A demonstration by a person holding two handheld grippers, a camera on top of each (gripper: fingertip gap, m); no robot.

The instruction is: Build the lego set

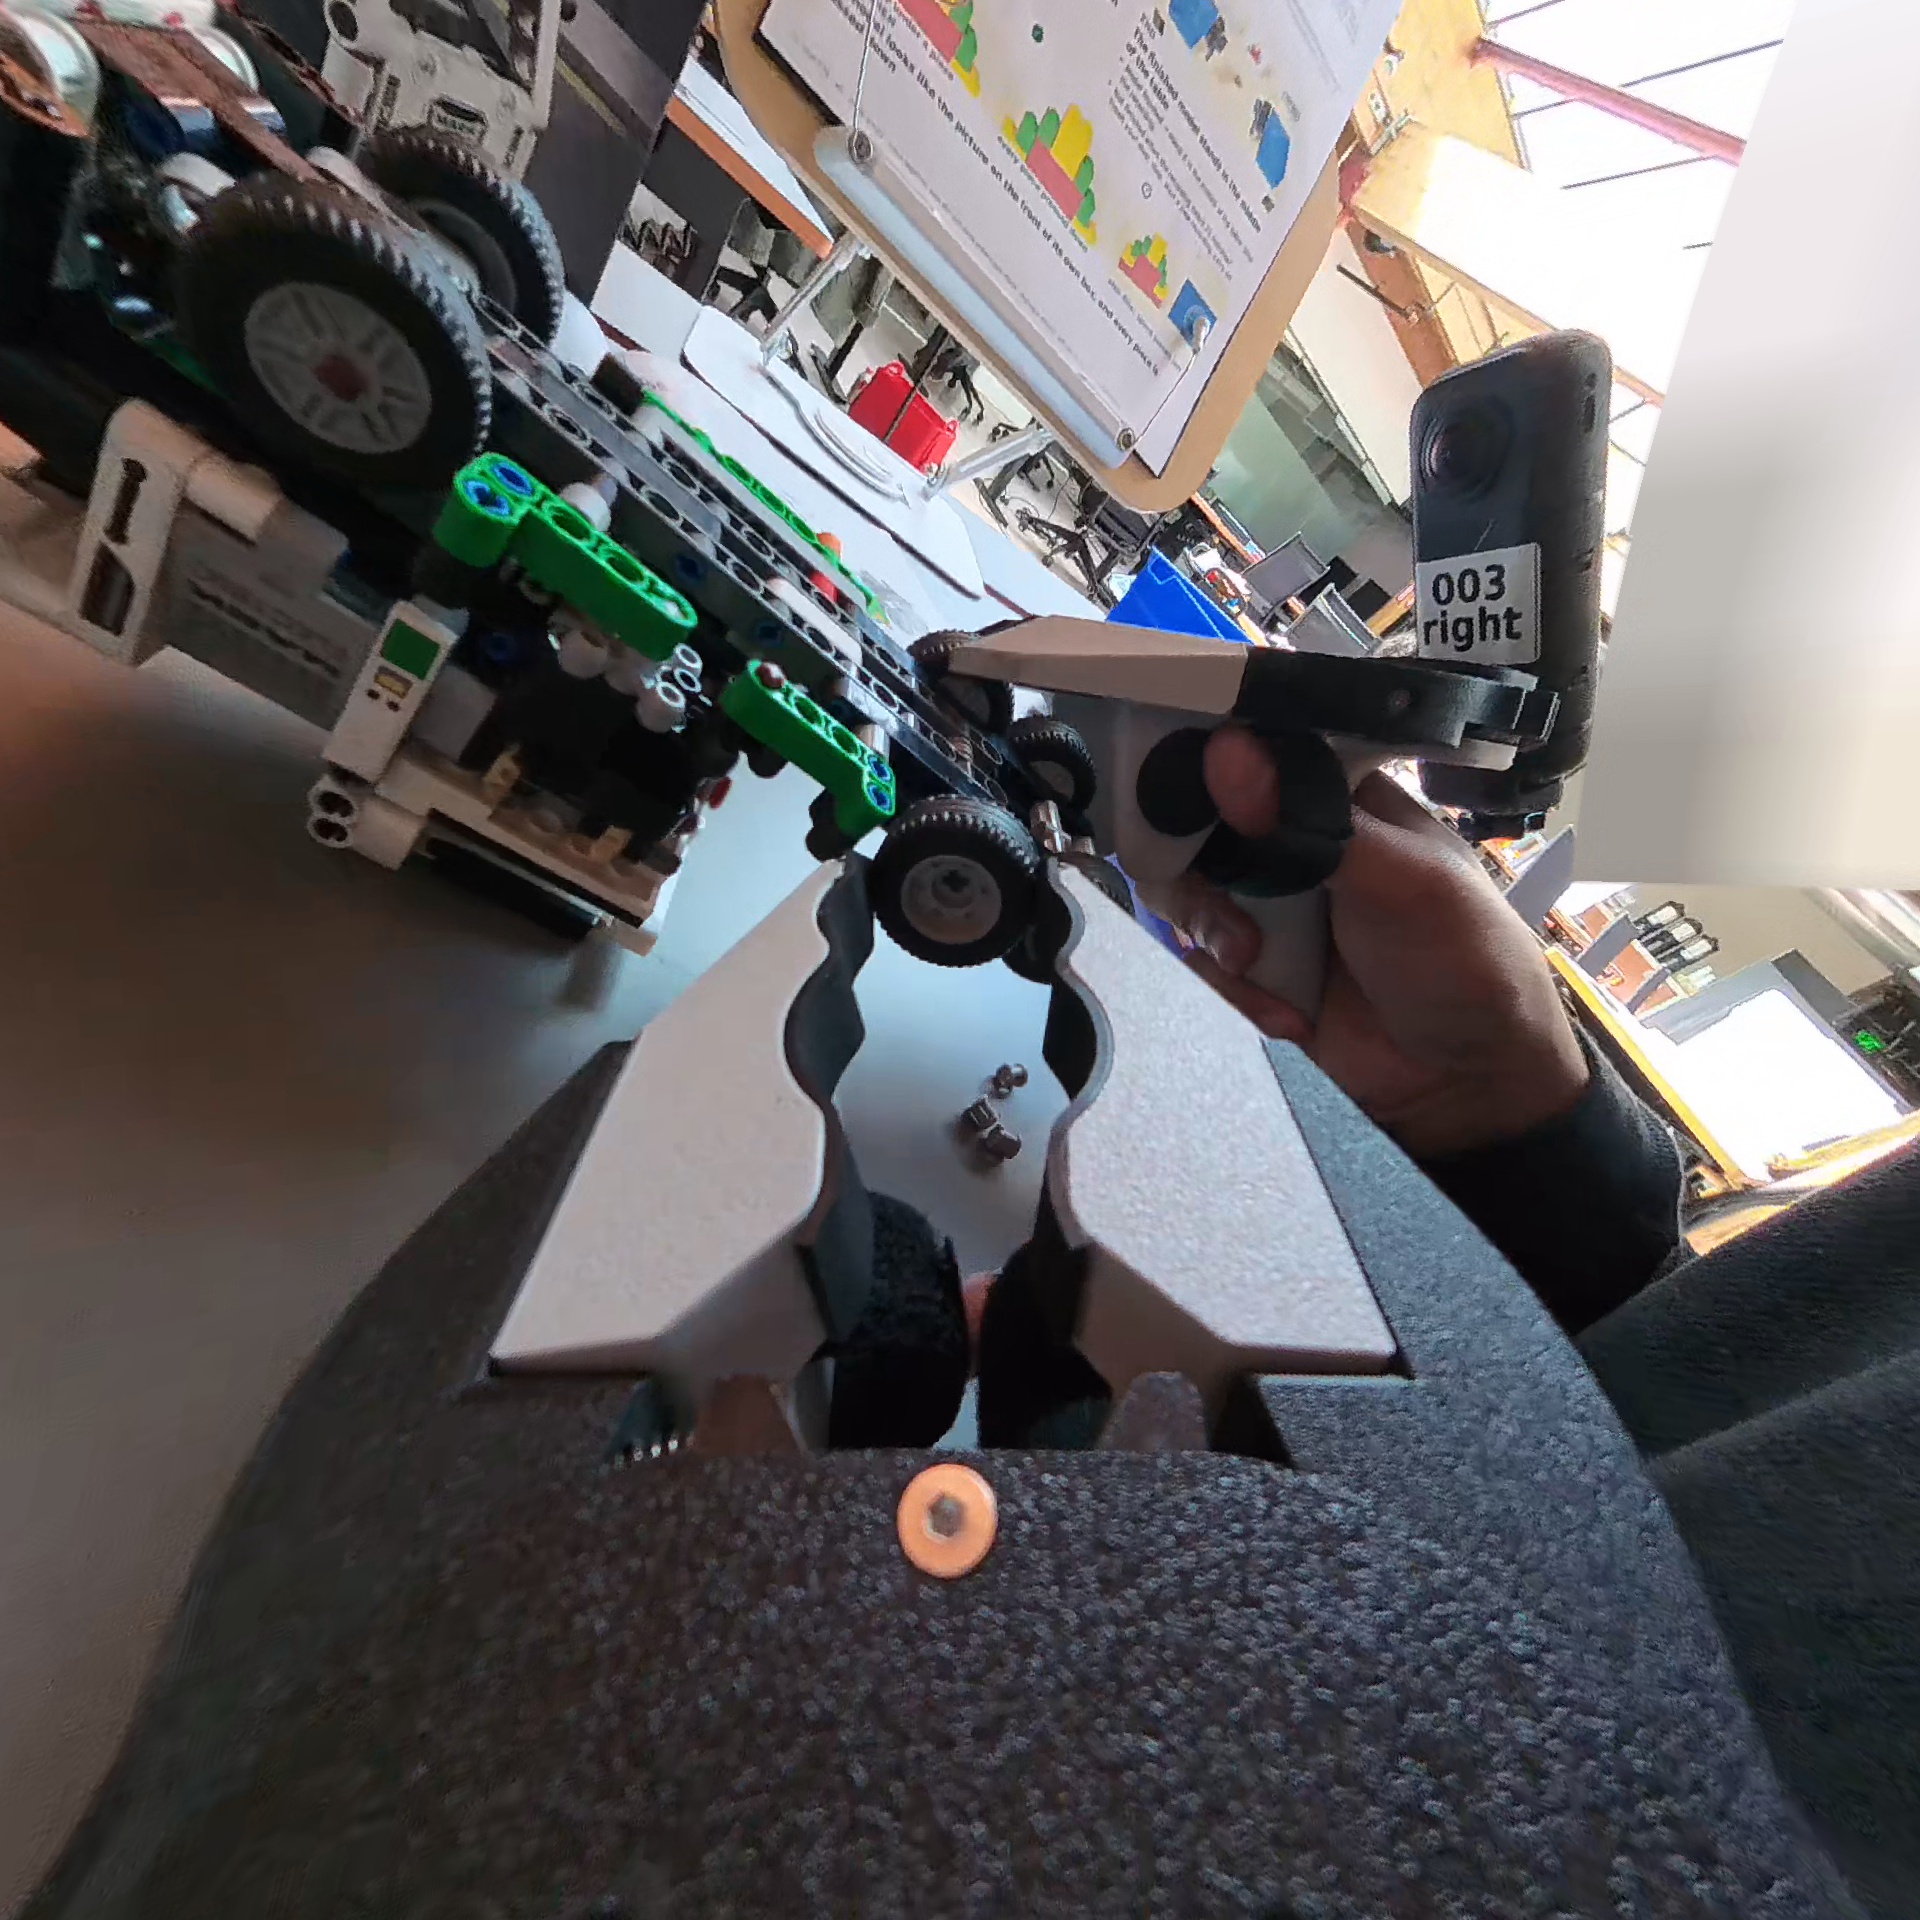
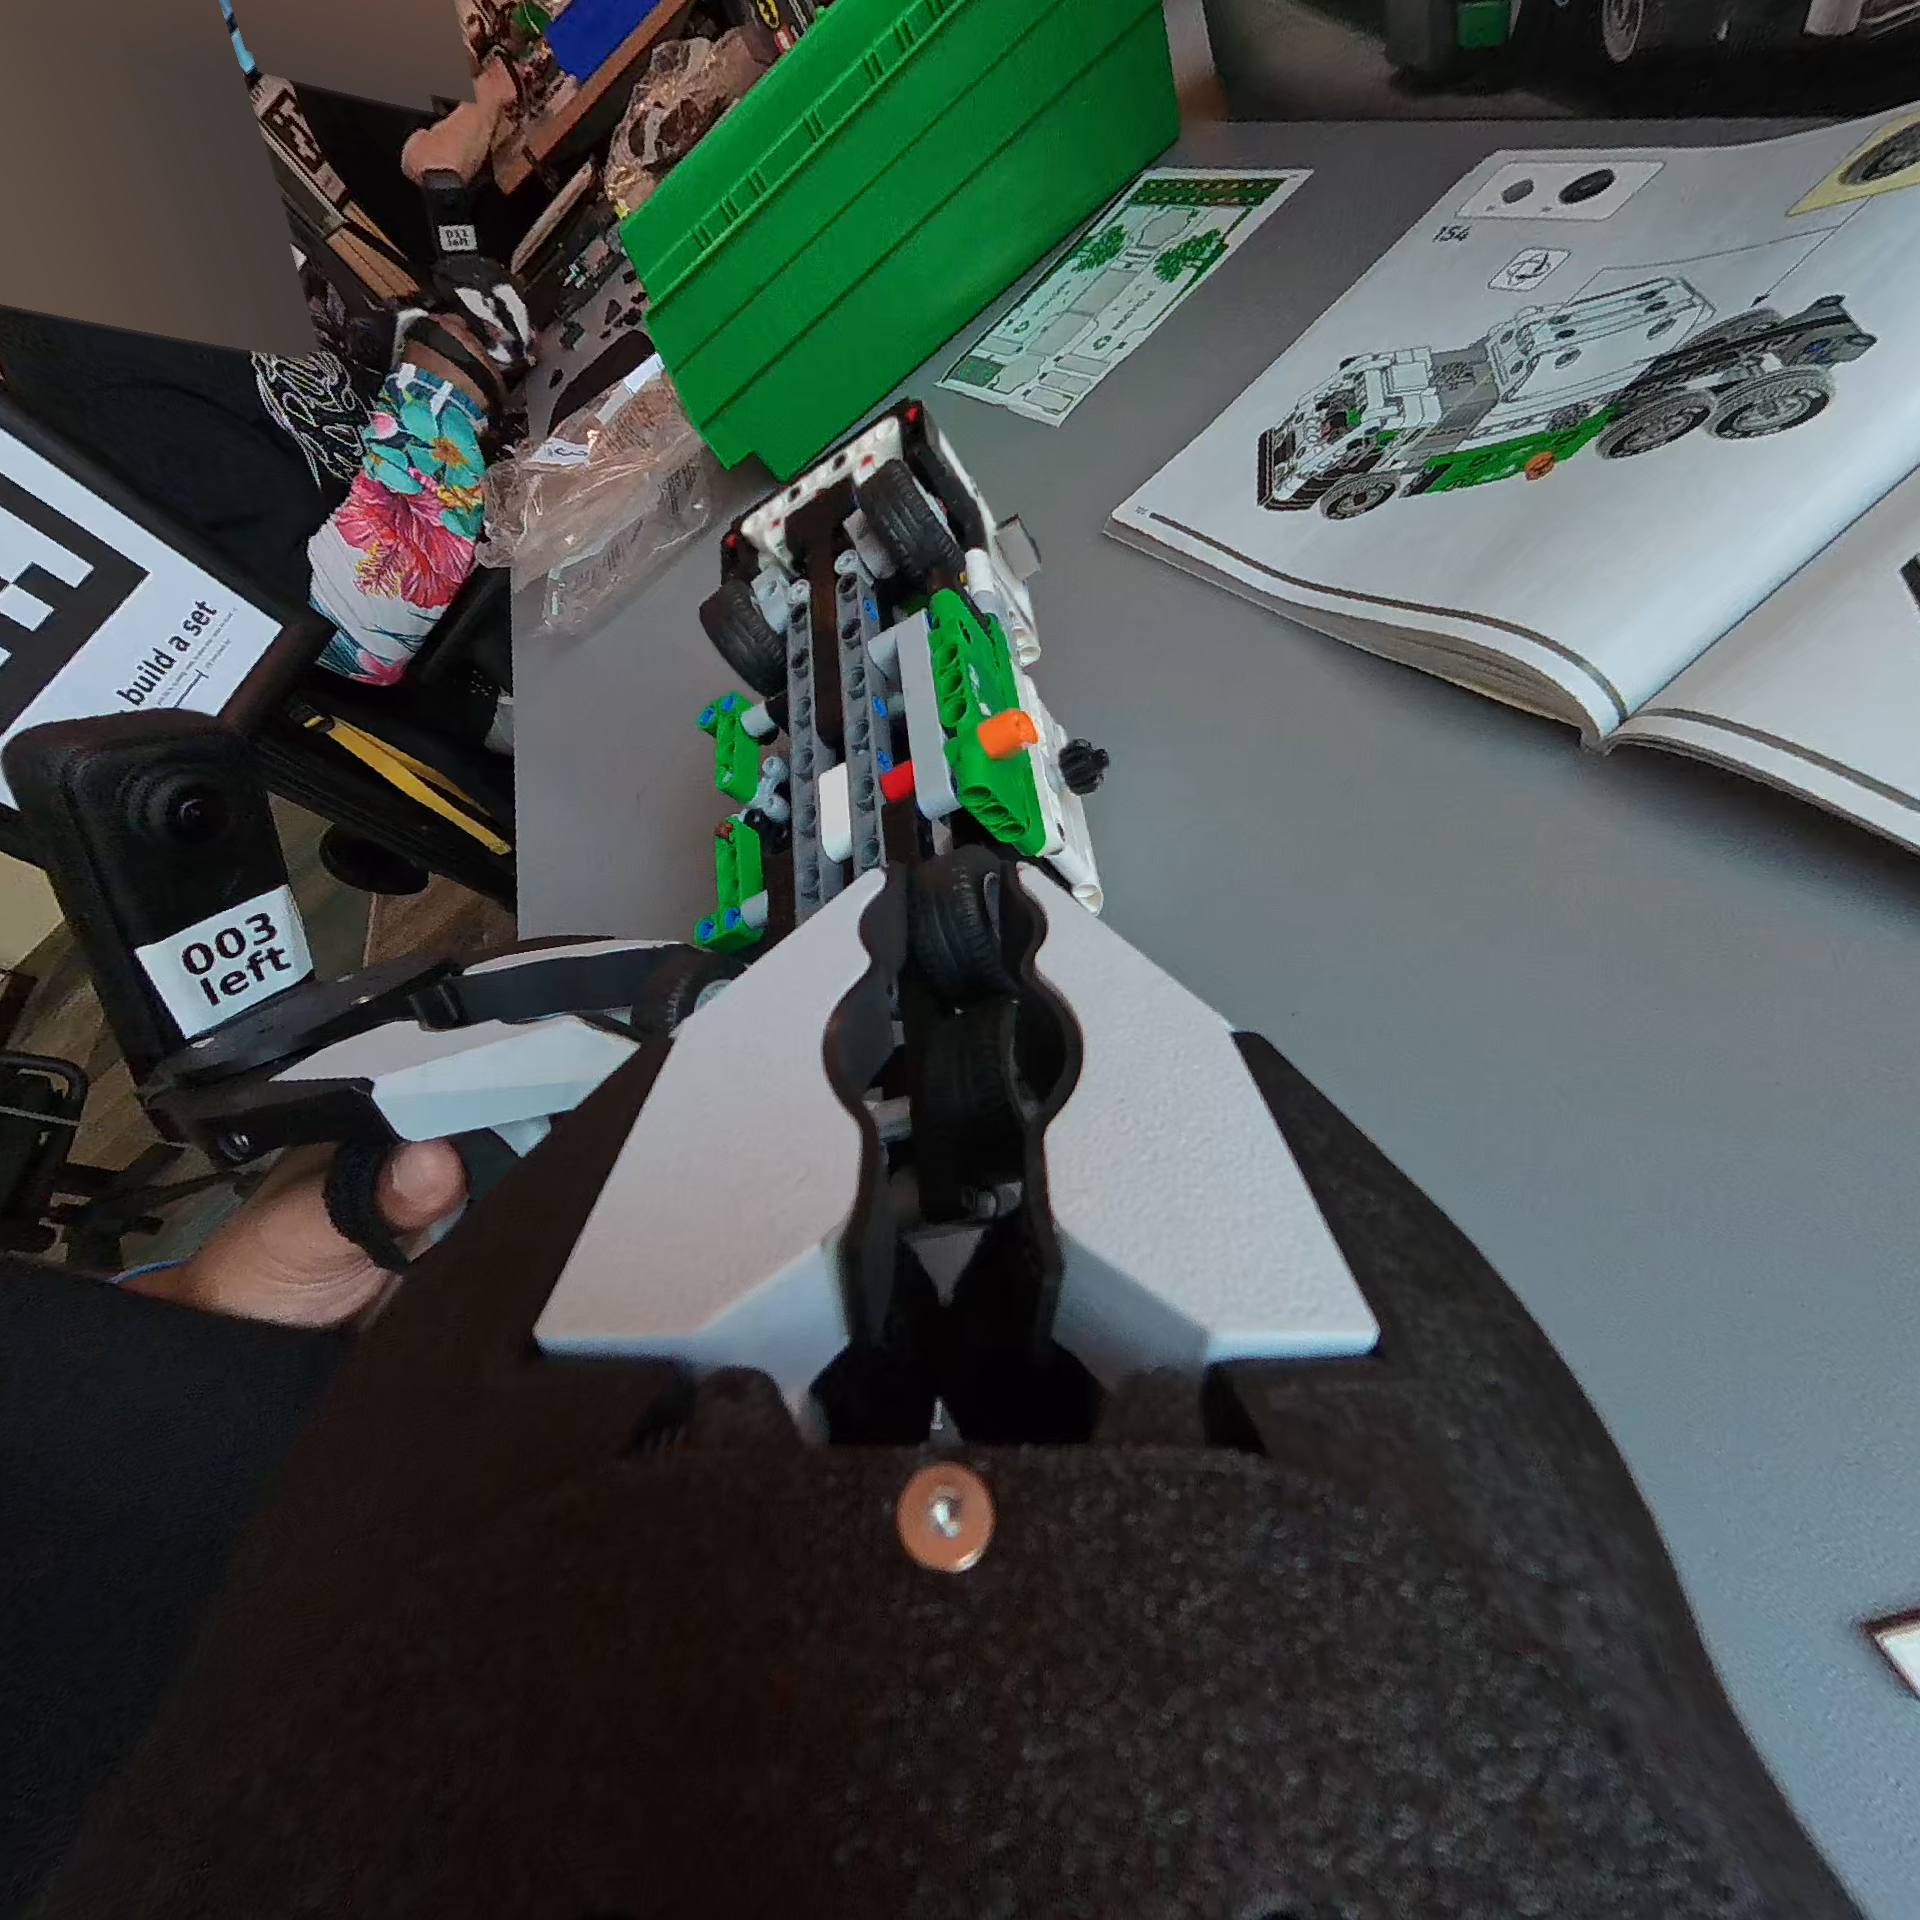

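Right gripper [image 2: 951, 914] is clenched on the rear end of the lego truck chassis [image 2: 862, 707]; a black tyre sits wedged between its pads, more frame further back in the jaws. The chassis lies on its side, lifted at the gripped end, running away from the gripper toward the far edge of the grey table [image 2: 1403, 1039].

Left gripper [image 1: 951, 883] is released, jaws spread, with a small rear wheel [image 1: 951, 883] right at the tips; whether the pads touch it cannot be told. Below the jaws, a few small dark pins [image 1: 992, 1127] lie loose on the table. In the left wrist view the right gripper comes in from the right, a hand [image 1: 1392, 956] on its grip.

The left table edge runs close beside the chassis; a clear plastic bag [image 2: 603, 499] sits at that edge.

Right of the chassis: a wide strip of bare table, then the open instruction booklet [image 2: 1507, 468] toward the right edge.

Far end: the green bin [image 2: 894, 208] stands just beyond the chassis nose, with the sticker sheet [image 2: 1122, 281] beside it.
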